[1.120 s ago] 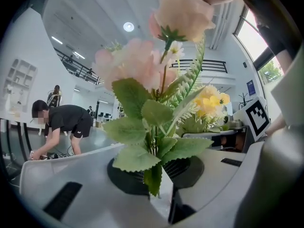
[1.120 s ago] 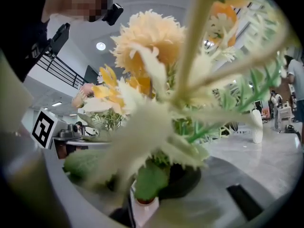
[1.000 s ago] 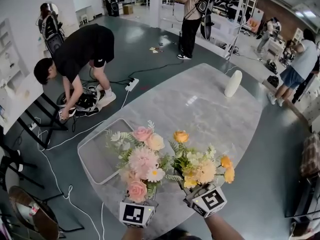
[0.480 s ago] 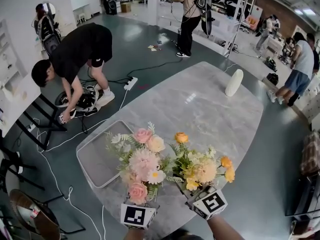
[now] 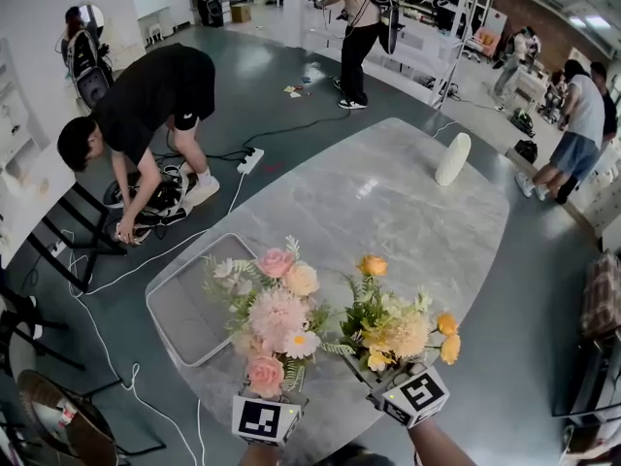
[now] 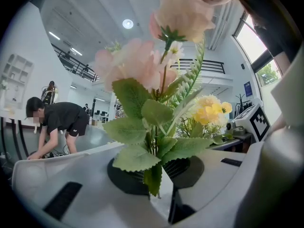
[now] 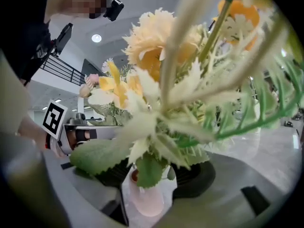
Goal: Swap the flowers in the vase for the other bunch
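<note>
Flower bunches: 2, one pink bunch [image 5: 277, 311] and one yellow bunch [image 5: 400, 333]. Marble table [image 5: 388, 212]: 1. Grey tray [image 5: 184, 304]: 1. White vase [image 5: 452, 159]: 1. People [image 5: 146, 95]: about 5, far ones too small to count surely.

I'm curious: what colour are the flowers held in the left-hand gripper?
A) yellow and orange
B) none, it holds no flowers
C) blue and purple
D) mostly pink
D: the left gripper is shut on the green stems of the pink bunch, and the head view shows its pink blooms rising just above that gripper.
</note>
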`<state>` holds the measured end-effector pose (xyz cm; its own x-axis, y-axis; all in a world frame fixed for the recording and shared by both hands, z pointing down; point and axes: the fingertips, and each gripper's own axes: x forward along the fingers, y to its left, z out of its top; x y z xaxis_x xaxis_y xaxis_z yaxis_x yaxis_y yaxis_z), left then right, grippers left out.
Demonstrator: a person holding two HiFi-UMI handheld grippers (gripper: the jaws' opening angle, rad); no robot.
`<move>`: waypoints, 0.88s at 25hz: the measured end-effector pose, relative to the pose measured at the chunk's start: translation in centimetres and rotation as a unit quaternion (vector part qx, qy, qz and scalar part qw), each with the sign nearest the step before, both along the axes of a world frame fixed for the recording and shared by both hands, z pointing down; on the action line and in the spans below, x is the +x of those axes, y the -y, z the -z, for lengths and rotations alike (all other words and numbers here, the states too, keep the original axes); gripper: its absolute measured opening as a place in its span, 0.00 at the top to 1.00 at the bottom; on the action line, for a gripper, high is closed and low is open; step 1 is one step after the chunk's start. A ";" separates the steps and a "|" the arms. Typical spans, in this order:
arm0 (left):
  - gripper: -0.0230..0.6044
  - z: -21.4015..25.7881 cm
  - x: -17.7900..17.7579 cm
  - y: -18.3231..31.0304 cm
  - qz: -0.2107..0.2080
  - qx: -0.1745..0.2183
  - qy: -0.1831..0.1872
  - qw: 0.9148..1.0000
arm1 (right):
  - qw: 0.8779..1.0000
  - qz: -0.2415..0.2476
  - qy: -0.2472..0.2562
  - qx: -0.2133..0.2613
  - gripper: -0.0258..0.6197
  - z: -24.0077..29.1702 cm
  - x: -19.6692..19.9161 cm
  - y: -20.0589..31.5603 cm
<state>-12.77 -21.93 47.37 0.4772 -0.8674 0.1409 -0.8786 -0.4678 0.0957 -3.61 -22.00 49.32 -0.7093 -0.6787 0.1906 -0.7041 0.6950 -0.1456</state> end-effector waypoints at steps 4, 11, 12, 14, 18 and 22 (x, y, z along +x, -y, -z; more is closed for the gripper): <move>0.84 0.3 0.2 -0.1 -0.002 0.000 -0.001 1.000 | 1.000 -0.002 0.006 -0.010 0.58 0.0 0.3 -0.1; 0.84 0.6 0.4 -0.2 -0.001 -0.002 -0.004 1.000 | 0.999 -0.034 0.002 -0.016 0.57 0.0 1.2 0.1; 0.84 0.5 0.4 -0.2 0.000 -0.001 -0.003 1.000 | 0.999 -0.037 0.005 -0.012 0.57 0.2 1.3 0.1; 0.84 0.2 0.4 -0.5 0.000 0.002 -0.002 1.000 | 0.999 -0.041 0.008 -0.006 0.57 0.3 1.4 -0.2; 0.85 0.3 -0.3 -0.9 0.000 0.005 -0.006 1.000 | 0.998 -0.054 -0.014 -0.029 0.57 -0.6 1.1 -1.0; 0.84 0.7 -1.0 -1.1 -0.005 0.005 -0.008 1.000 | 0.998 -0.052 -0.007 -0.033 0.57 -0.6 -0.3 -1.2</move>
